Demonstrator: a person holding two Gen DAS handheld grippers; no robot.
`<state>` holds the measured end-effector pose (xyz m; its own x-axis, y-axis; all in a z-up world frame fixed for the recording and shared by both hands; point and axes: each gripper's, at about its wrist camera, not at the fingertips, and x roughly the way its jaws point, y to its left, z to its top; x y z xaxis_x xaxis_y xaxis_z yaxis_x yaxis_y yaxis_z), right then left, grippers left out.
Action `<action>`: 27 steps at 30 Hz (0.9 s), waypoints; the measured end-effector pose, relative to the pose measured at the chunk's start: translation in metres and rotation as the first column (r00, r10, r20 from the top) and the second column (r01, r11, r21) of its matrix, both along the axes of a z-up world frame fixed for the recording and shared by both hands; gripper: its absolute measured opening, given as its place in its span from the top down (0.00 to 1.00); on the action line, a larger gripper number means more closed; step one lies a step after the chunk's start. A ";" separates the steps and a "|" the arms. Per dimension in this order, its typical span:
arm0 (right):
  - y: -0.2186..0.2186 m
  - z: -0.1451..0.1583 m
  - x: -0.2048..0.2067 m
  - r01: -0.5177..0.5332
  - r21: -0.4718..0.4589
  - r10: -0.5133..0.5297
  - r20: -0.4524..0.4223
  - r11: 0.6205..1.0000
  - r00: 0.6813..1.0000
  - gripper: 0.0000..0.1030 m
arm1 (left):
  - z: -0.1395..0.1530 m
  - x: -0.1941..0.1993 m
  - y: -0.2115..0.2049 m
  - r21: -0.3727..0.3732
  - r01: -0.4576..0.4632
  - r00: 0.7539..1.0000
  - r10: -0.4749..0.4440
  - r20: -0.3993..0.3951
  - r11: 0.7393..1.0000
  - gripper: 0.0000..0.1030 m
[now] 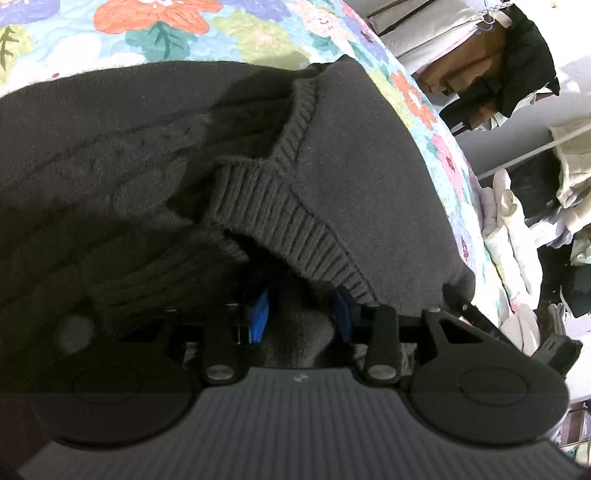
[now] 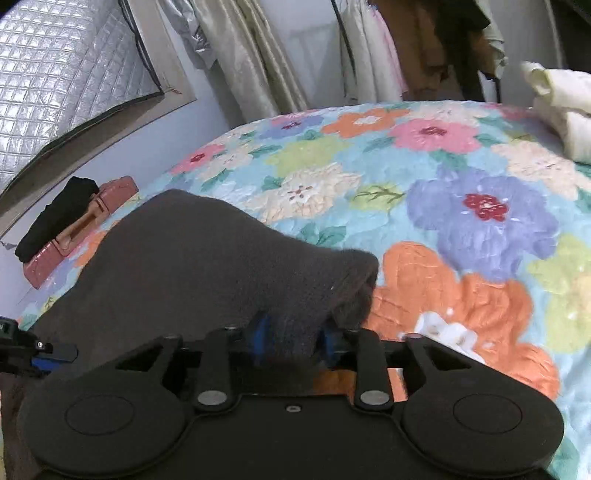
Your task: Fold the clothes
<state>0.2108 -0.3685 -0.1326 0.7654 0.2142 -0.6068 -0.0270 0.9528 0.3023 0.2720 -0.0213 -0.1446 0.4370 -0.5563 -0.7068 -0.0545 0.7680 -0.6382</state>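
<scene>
A dark grey knit sweater (image 1: 351,155) with a ribbed V-neck lies on a floral bedspread (image 1: 229,26). My left gripper (image 1: 301,314) is shut on the sweater, with fabric bunched between its blue pads and the ribbed collar (image 1: 288,221) draped over the fingertips. In the right wrist view the same sweater (image 2: 192,258) rises in a fold from the bedspread (image 2: 461,206). My right gripper (image 2: 295,338) is shut on a bunch of it between its blue pads. The fingertips of both grippers are hidden by cloth.
Hanging clothes on a rack (image 1: 509,70) and piled laundry (image 1: 513,236) stand past the bed's right edge. In the right wrist view a pink box with a black item (image 2: 70,229) sits at the bed's left edge, cream clothing (image 2: 557,107) at far right, curtains (image 2: 243,55) behind.
</scene>
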 end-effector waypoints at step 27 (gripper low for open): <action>0.117 0.054 -0.078 -0.198 -0.148 0.204 0.026 0.969 0.979 0.43 | 0.054 -0.119 0.148 0.300 -0.103 0.994 0.108 0.002 0.948 0.48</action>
